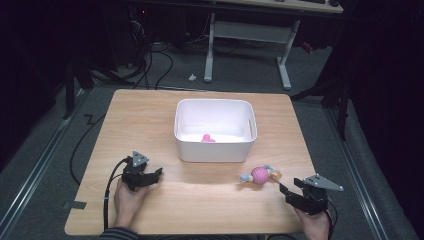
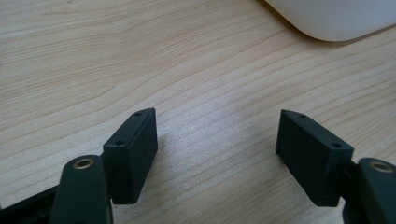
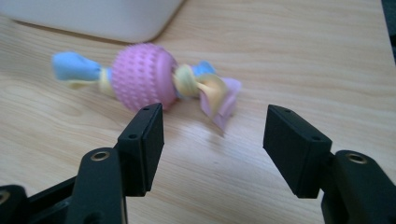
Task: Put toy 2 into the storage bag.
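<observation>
A rope toy with a pink studded ball (image 1: 259, 175) (image 3: 142, 77) and blue, yellow and lilac cloth ends lies on the wooden table in front of a white bin (image 1: 215, 145). A small pink object (image 1: 207, 138) rests inside the bin. My right gripper (image 1: 286, 188) (image 3: 212, 135) is open just short of the toy's lilac end, with nothing between its jaws. My left gripper (image 1: 156, 174) (image 2: 217, 140) is open over bare wood at the near left, the bin's corner (image 2: 336, 18) ahead of it.
The table's front edge (image 1: 200, 233) runs close behind both hands. Cables (image 1: 107, 195) trail off the left side. A white desk frame (image 1: 247, 45) stands on the grey floor beyond the table.
</observation>
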